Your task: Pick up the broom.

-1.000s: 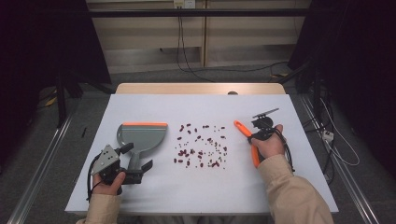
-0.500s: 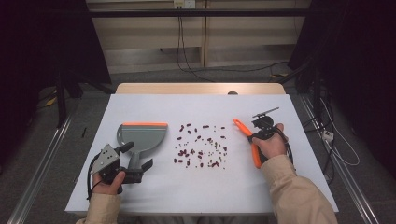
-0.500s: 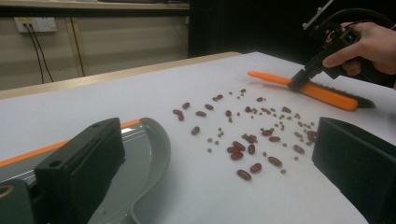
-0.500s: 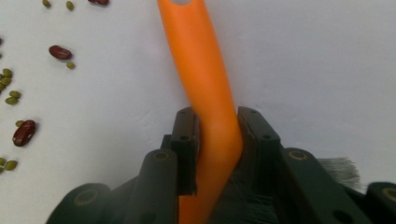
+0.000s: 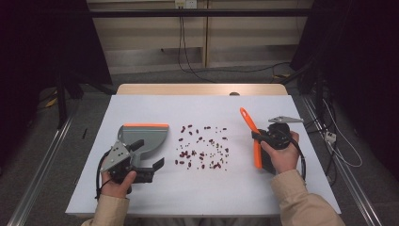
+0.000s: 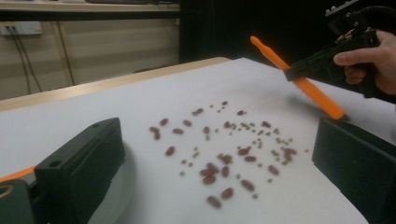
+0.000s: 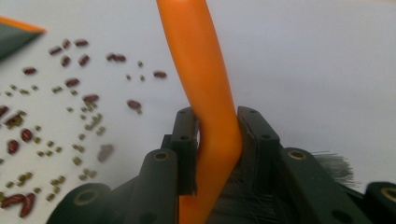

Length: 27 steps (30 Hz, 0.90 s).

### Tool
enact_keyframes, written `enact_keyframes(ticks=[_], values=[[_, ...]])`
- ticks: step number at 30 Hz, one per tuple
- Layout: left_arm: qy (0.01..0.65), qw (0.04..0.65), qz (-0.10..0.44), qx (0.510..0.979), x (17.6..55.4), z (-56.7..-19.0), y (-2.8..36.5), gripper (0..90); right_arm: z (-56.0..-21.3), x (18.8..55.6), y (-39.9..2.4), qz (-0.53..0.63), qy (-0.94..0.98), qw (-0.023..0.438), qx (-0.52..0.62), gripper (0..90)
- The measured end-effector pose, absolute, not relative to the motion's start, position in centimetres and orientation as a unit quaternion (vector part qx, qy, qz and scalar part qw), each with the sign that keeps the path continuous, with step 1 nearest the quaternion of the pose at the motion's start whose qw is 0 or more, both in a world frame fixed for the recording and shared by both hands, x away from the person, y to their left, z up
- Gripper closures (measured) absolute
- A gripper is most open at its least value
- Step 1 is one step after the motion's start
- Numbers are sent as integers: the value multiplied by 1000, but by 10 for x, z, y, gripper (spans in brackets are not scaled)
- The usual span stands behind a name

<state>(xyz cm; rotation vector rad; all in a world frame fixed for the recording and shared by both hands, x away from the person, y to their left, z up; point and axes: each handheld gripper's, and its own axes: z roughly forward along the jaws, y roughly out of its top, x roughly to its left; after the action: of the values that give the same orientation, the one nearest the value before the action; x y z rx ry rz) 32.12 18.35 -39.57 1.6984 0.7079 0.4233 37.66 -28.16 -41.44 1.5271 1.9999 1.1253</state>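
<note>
The right hand-held gripper [image 5: 258,137] pinched the orange brush [image 5: 251,136] by its handle, at three o'clock of the scattered beans [image 5: 202,148] on the surface [image 5: 282,197]. The left hand-held gripper [image 5: 148,160] seemed to stand spread beside the grey dustpan [image 5: 143,139], at nine o'clock of the beans; whether it held the handle I could not tell. A loose pinch on the smooth handle could have let the brush twist, and a hard sweep could have flicked beans past the pan or off the edge.
</note>
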Motion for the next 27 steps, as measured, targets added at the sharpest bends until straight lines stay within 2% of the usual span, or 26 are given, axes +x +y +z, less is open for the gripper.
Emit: enact_keyframes(ticks=[5, 13, 19, 27], values=[[284, 597, 135, 738, 323, -397, 139, 28, -410, 360, -277, 450, 690, 211, 527, 701], [278, 597, 100, 746, 328, -406, 86, 40, -409, 346, -278, 491, 663, 222, 520, 702], [261, 588, 82, 761, 331, -417, 47, 118, -407, 340, -272, 513, 656, 220, 507, 703], [258, 575, 34, 776, 336, -440, 0, 236, -404, 337, -255, 527, 659, 214, 492, 705]])
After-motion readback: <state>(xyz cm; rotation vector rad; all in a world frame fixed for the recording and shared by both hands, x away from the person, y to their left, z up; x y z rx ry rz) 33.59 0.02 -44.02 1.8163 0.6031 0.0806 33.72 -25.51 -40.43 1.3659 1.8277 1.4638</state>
